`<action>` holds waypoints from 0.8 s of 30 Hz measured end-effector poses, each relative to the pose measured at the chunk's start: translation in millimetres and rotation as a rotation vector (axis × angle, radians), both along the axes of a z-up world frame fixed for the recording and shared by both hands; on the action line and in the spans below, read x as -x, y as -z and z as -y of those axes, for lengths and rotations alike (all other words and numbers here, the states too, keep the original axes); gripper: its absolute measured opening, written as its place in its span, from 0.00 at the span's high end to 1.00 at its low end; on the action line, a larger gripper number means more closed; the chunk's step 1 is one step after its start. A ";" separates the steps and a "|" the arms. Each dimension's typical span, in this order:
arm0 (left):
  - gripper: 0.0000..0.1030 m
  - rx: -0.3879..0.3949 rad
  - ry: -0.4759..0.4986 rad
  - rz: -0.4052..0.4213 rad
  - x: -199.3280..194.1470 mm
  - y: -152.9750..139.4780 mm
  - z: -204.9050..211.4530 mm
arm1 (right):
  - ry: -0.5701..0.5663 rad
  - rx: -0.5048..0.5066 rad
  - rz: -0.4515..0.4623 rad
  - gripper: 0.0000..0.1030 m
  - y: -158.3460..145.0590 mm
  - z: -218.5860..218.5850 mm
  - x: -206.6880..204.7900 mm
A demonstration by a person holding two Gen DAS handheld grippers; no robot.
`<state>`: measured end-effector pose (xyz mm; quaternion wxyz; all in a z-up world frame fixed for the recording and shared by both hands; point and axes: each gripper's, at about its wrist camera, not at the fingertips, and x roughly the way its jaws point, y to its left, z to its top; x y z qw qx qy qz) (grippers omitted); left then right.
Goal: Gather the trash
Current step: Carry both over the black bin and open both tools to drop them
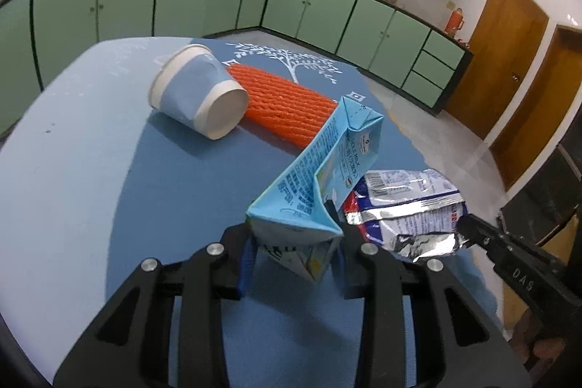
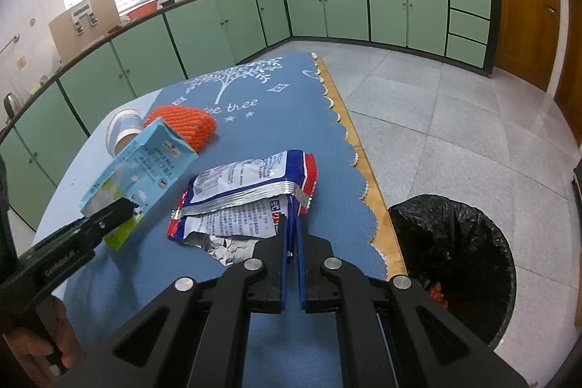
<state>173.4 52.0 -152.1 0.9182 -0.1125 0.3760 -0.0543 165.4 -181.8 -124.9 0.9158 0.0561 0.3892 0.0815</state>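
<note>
My left gripper (image 1: 296,242) is shut on the near end of a light-blue milk carton (image 1: 320,170), which lies tilted on the blue tablecloth; it also shows in the right wrist view (image 2: 138,170). My right gripper (image 2: 290,224) is shut on the edge of a crumpled silver, blue and red snack wrapper (image 2: 247,195), also seen in the left wrist view (image 1: 407,206). A blue paper cup (image 1: 196,93) lies on its side beside an orange ribbed object (image 1: 287,104).
A bin with a black liner (image 2: 454,257) stands on the tiled floor to the right of the table's edge (image 2: 367,177), with some trash inside. Green kitchen cabinets (image 2: 327,10) line the far walls.
</note>
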 end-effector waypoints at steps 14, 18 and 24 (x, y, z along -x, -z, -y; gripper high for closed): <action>0.69 -0.050 -0.002 0.032 13.2 -21.2 13.5 | 0.003 0.009 0.059 0.98 -20.4 1.9 8.0; 0.69 -0.046 0.006 0.051 17.2 -31.2 17.5 | 0.021 0.011 0.089 0.98 -33.7 12.0 12.0; 0.69 -0.045 0.047 0.079 21.8 -43.8 34.0 | 0.071 0.011 0.119 0.98 -46.9 37.0 22.0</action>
